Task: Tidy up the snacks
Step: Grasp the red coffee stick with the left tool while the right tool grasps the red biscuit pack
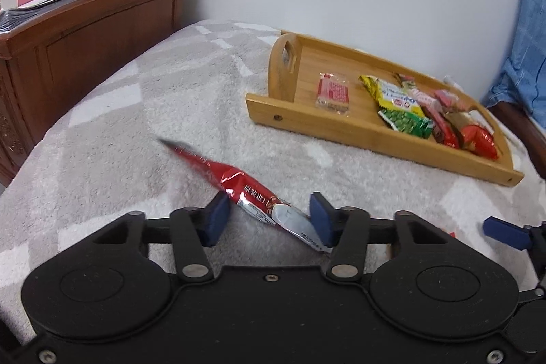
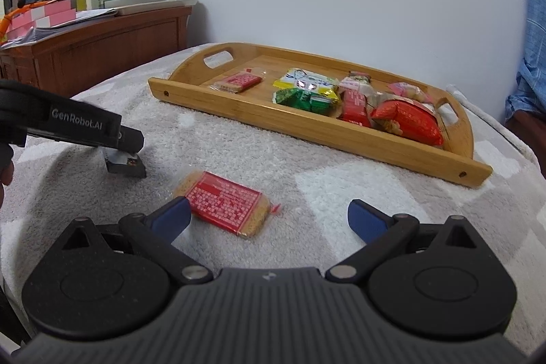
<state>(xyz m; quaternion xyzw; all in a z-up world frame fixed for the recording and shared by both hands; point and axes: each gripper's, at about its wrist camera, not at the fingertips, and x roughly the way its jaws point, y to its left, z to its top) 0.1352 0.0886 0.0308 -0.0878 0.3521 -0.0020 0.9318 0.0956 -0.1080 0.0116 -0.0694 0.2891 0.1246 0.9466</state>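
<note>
left gripper point(image 1: 269, 220) pinches the red snack stick point(image 1: 252, 193), well short of the bamboo tray point(image 1: 341, 135); right gripper point(image 2: 269, 219) gapes empty, cracker pack point(image 2: 225, 202) between its fingers.

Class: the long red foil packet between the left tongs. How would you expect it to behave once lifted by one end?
The red foil packet looks thin and crinkled, so probably floppy and light. Its glossy foil may slip in the left tongs. Flat, so unlikely to roll.

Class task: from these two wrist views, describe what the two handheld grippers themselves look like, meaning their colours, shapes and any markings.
Both are black plastic. The left gripper and right gripper each have two round housings, silver pivot pins, jointed black links and dark blue fingers. The right's centre panel is ribbed grey. The left's side reads "GenRobot.AI" in white.
</note>
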